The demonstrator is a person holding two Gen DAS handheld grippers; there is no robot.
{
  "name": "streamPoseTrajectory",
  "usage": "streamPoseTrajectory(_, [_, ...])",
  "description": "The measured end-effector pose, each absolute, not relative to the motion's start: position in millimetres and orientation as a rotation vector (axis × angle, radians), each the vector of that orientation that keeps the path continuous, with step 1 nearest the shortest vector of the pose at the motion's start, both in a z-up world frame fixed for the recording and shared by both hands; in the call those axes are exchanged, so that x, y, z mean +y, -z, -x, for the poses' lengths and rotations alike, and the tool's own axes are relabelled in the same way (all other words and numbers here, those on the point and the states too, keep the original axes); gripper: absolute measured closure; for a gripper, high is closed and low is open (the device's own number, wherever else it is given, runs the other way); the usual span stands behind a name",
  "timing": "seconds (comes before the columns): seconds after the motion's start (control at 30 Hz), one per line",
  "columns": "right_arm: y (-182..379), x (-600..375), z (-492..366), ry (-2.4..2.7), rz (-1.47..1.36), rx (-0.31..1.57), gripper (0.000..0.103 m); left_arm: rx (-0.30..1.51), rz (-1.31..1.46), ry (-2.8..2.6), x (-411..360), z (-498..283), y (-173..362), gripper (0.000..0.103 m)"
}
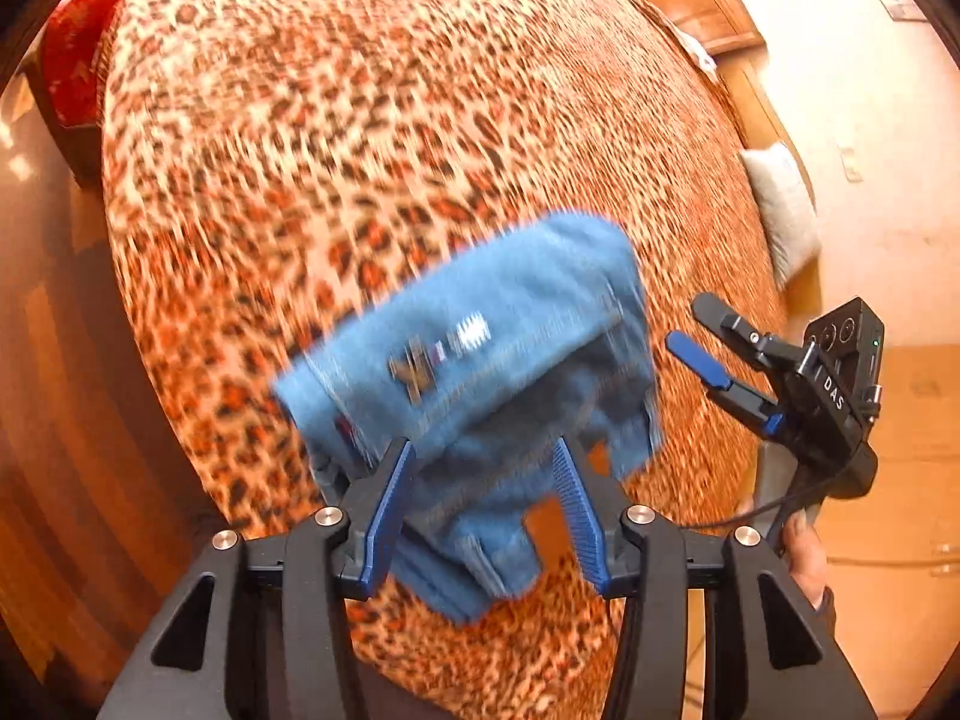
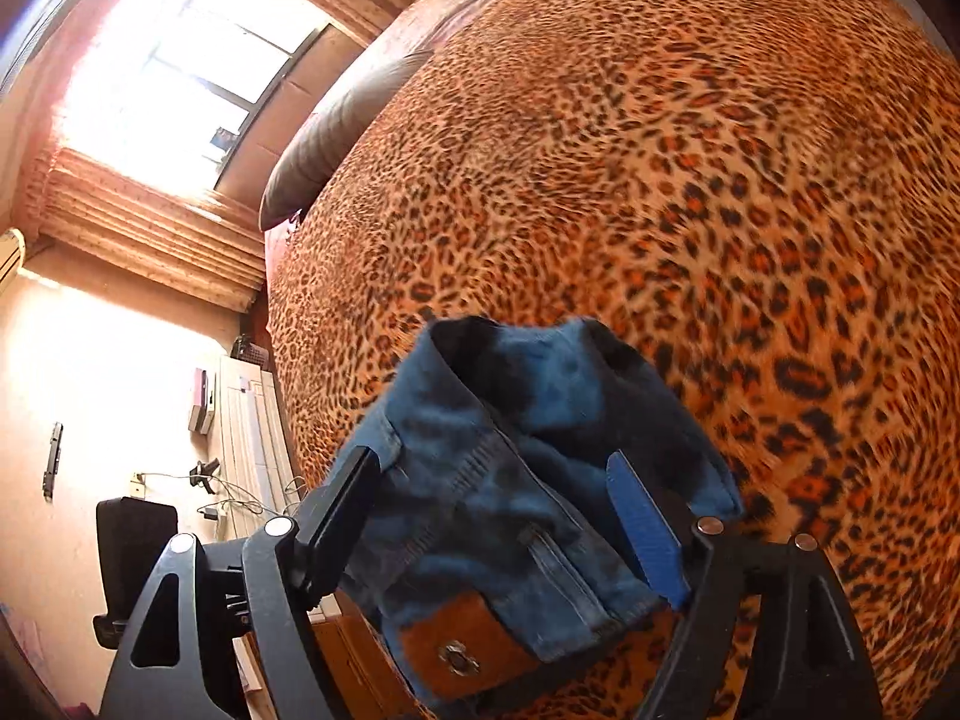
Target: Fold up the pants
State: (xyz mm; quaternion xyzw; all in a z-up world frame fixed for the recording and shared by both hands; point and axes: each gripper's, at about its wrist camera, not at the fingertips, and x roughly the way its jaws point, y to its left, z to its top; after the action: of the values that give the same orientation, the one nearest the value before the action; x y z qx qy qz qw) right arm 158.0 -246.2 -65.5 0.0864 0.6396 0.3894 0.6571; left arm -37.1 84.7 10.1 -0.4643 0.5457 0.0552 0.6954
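Folded blue jeans lie near the front edge of a bed with a leopard-print cover. My left gripper hovers over their near end. Its blue pads stand apart with denim between them, and cover shows beside the right pad. My right gripper is off to the right of the jeans, open and empty. In the right wrist view, the right gripper is wide open above the jeans. A brown waistband patch with a metal button faces it.
A red cloth lies at the far left of the bed and a white pillow at its right edge. A dark pillow lies below a bright window. A black chair and cables sit on the floor. A hand holds the right gripper.
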Motion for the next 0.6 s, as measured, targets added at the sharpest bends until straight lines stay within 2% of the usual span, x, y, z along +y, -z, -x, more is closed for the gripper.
streamPoseTrajectory(0.1, [86.7, -203.9, -165.3, -0.886, -0.158, 1.497, 0.023, 1.252, 1.018, -0.183, 90.4, 23.7, 3.2, 0.056])
streamPoseTrajectory(0.13, [94.1, -191.7, -167.2, -0.891, -0.139, 1.511, 0.032, 1.28, 1.005, -0.194, 83.5, 18.1, 8.7, 0.056])
streamPoseTrajectory(0.17, [97.0, -179.9, -166.6, -0.902, -0.095, 1.516, 0.075, 1.309, 0.99, -0.203, 81.0, 15.9, 15.1, 0.056])
streamPoseTrajectory(0.27, [82.5, -171.0, -157.3, -0.941, -0.015, 1.4, 0.08, 1.358, 0.927, -0.196, 67.9, -3.2, 30.1, 0.056])
streamPoseTrajectory(0.33, [97.0, -169.5, -156.6, -0.867, 0.146, 1.352, 0.08, 1.387, 0.858, -0.174, 56.1, -7.3, 37.8, 0.056])
streamPoseTrajectory(0.37, [114.7, -174.8, -159.6, -0.791, 0.239, 1.398, 0.08, 1.402, 0.819, -0.169, 49.3, -11.8, 37.6, 0.056])
streamPoseTrajectory(0.43, [117.5, -193.2, -170.5, -0.751, 0.097, 1.444, 0.08, 1.442, 0.736, -0.133, 40.8, -12.6, 25.1, 0.058])
streamPoseTrajectory(0.47, [107.9, -201.5, -174.9, -0.75, -0.003, 1.442, 0.073, 1.451, 0.721, -0.104, 37.6, -12.9, 19.0, 0.058])
streamPoseTrajectory(0.53, [83.3, -236.6, -176.7, -0.784, -0.225, 1.398, 0.07, 1.446, 0.704, -0.06, 41.0, -11.5, -0.5, 0.059])
streamPoseTrajectory(0.6, [65.4, -277.1, -172.3, -0.755, -0.328, 1.338, 0.038, 1.412, 0.664, -0.038, 47.9, -20.4, -16.0, 0.055])
